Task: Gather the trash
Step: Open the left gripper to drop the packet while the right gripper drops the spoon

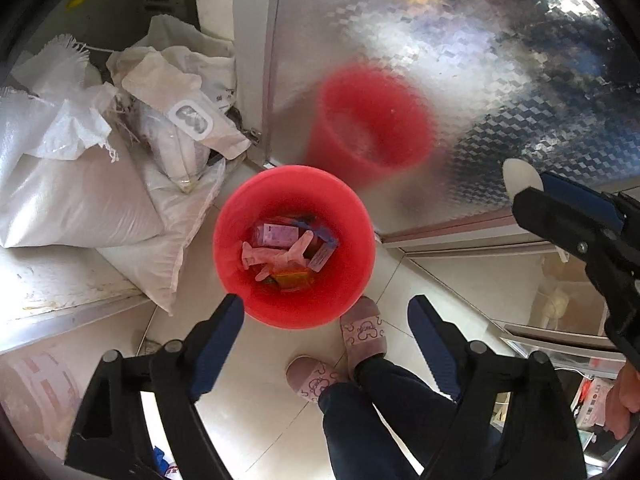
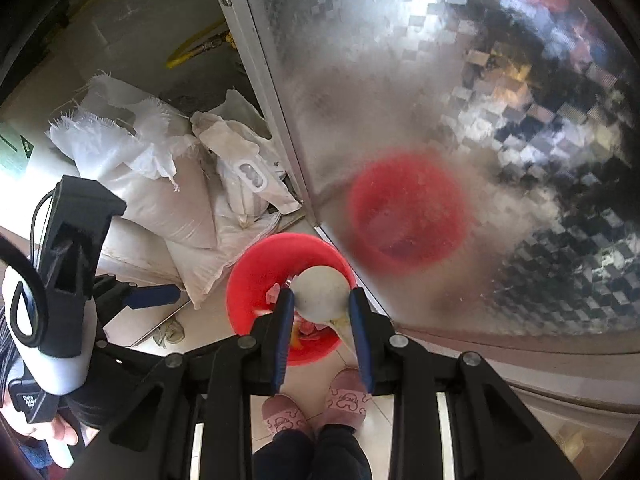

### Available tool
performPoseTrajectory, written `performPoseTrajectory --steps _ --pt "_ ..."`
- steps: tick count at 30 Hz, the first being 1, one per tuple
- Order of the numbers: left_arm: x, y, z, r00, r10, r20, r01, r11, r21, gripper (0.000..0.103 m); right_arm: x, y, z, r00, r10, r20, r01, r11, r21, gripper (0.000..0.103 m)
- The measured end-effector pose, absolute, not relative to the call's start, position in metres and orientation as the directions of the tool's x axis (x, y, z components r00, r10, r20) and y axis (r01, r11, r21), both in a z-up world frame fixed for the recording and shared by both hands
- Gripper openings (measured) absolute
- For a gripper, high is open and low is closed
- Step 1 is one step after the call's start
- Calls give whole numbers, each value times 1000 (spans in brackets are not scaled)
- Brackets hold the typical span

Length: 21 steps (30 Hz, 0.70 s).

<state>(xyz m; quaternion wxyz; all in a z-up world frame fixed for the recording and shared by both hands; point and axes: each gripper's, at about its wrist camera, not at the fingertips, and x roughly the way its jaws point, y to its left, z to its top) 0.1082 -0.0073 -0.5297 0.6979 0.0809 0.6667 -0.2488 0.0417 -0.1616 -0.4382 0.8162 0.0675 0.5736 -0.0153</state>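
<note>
Trash, a pale eggshell-like piece (image 2: 320,294), sits gripped in the right gripper (image 2: 320,300) jaws directly above the red bin (image 1: 294,184), which already holds wrappers and a pink glove, while the left gripper (image 1: 326,320) hangs open and empty over it, so this drop remains.

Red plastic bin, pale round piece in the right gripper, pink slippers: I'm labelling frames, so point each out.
Red plastic bin (image 1: 240,216), left wrist view, inner wall.
Pale round piece (image 2: 320,292), right wrist view, its middle.
Pink slippers (image 1: 362,330), left wrist view, strap.
</note>
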Motion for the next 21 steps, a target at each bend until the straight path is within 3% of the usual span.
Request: performPoseTrajectory --steps 7,21 --pt "105 8 -521 22 -208 -978 451 875 -176 84 49 -151 -445 323 70 -944 77 992 99 26" --pt "94 76 -524 75 -159 -984 287 949 -132 87 65 -107 -466 271 146 -952 -97 988 123 26"
